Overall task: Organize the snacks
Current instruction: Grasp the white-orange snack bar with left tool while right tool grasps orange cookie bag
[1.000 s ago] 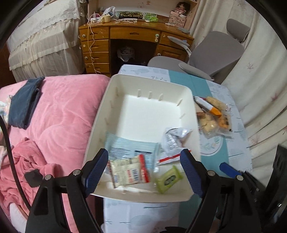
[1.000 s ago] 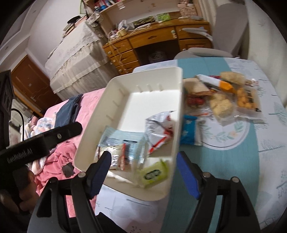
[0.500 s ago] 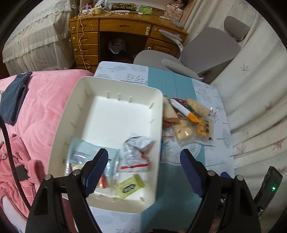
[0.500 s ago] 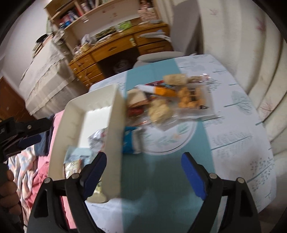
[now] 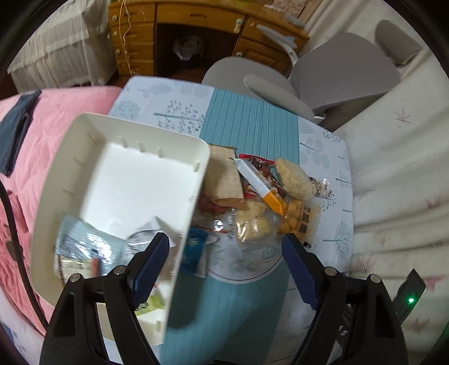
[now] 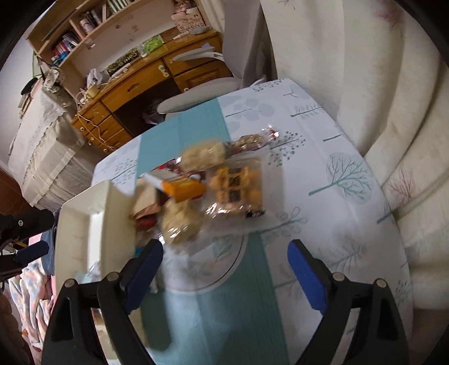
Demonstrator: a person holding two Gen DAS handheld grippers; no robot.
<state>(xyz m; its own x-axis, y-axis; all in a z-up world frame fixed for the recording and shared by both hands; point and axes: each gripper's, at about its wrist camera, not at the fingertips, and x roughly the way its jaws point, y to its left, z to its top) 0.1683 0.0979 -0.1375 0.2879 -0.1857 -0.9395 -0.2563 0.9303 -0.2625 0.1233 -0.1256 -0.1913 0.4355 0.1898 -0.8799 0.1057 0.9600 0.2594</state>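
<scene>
Left fingers (image 5: pixel 226 269): spread wide over the worktop (image 5: pixel 252 132), nothing between my two blue pads; I point steeply down.

Right fingers (image 6: pixel 226 273): jaws have just been opening and now stand wide, empty, the teal runner (image 6: pixel 224 308) showing in the gap.

White bin (image 5: pixel 118 179): sits beyond and to the left of my left fingers, its near right corner passing behind my left-hand pad. In my right view its long wall (image 6: pixel 118 213) rises just past my left-hand pad.

Snacks already binned: a pale blue foil packet (image 5: pixel 84 241) and a crumpled silver wrapper (image 5: pixel 146 233) lie at the bin's near end, just ahead of my left-hand pad; a green pack (image 5: pixel 154 301) shows blurred under that pad.

Snack pile (image 5: pixel 261 196): heaped on the worktop straight ahead of my left fingers, touching the bin's right wall. A white and orange tube (image 5: pixel 258 185) lies slantwise on top; a clear bag of pale biscuits (image 5: pixel 252 224) lies nearest my fingers, with an orange-crumbed pack (image 5: pixel 300 216) on its right. A round crusted piece in clear wrap (image 5: pixel 294 177) lies at the far right.

Blue packet (image 5: pixel 195 250): on the worktop between the bin wall and the pile, just inside my left-hand pad.

Pile from the right view: beyond my right fingers, blurred, the orange-crumbed pack (image 6: pixel 238 188) at its right edge.

Surroundings: pink bedding (image 5: pixel 36 157) lies left of the bin; grey chair (image 5: pixel 336 73) and wooden desk (image 5: pixel 196 19) stand beyond the worktop's far end.
</scene>
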